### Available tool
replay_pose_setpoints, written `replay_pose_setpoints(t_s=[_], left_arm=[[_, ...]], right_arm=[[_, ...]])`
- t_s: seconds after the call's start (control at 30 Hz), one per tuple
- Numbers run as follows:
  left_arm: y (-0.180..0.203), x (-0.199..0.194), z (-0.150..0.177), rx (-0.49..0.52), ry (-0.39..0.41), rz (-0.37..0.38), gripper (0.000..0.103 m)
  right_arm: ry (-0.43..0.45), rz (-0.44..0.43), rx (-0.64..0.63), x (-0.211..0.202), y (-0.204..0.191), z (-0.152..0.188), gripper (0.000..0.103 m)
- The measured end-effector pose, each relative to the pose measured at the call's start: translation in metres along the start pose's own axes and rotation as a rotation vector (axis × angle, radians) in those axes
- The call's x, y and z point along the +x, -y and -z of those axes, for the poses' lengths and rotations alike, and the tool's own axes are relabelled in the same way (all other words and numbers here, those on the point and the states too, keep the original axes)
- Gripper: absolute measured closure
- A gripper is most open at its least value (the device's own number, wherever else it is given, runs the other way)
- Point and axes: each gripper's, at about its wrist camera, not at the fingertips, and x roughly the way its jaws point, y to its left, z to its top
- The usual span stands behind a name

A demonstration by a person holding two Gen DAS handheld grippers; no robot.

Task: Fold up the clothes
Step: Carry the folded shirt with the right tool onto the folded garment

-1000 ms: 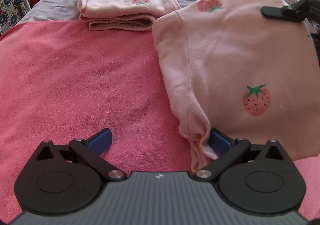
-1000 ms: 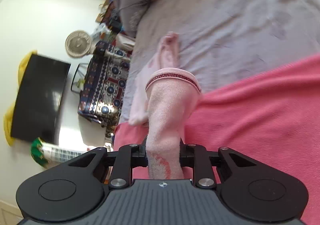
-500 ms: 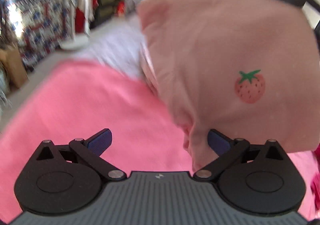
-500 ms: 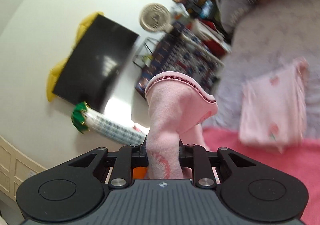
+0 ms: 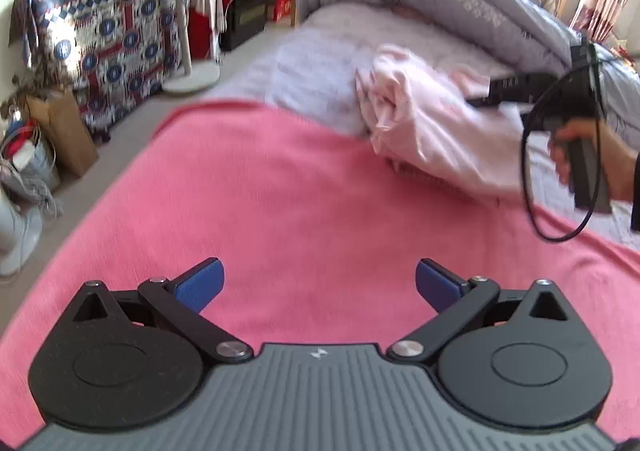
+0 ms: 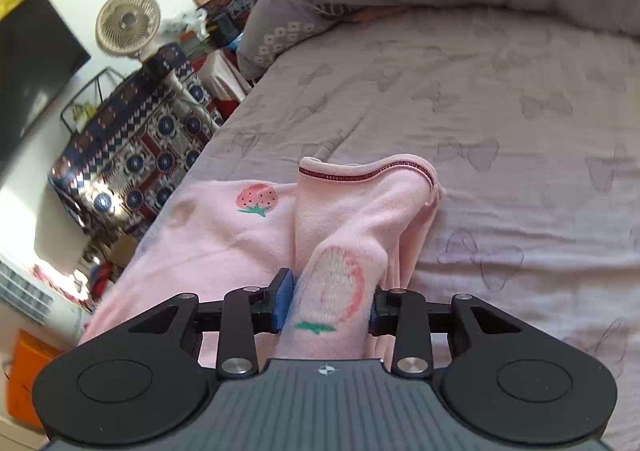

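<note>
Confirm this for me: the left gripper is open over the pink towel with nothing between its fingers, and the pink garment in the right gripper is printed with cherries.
One detail is wrong: the print is strawberries, not cherries, as the right wrist view shows on the pink garment. The rest holds: the left gripper is open over the pink towel with nothing between its fingers, and the garment sits in the right gripper.

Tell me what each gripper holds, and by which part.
Left gripper: nothing, jaws open. Right gripper: jaws just opening around a fold of the pink garment near its trimmed hem; blue pad off cloth.
</note>
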Motion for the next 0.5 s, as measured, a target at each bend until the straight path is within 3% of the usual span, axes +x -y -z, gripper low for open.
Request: replay_pose_setpoints(t_s=[0.07, 0.2, 0.27, 0.37, 0.5], left_arm=[[0.006, 0.005, 0.009, 0.015, -0.028, -0.009, 0.0], [0.024, 0.006, 0.025, 0.069, -0.042, 0.01, 0.0], [0.035, 0.006, 0.03, 0.11, -0.051, 0.016, 0.0], [0.051, 0.008, 0.037, 0.146, -0.066, 0.036, 0.0], [0.07, 0.012, 0.045, 0.188, -0.082, 0.065, 0.0]], right_arm=[[0.001, 0.033, -0.058, -0.008, -0.009, -0.005, 0.059], [0.124, 0.118, -0.143, -0.048, -0.019, -0.006, 0.018], [0.148, 0.176, -0.214, -0.07, -0.021, -0.004, 0.019], [0.118, 0.209, -0.335, -0.105, -0.024, 0.02, 0.021], [0.059, 0.177, -0.536, -0.159, -0.028, 0.089, 0.022]])
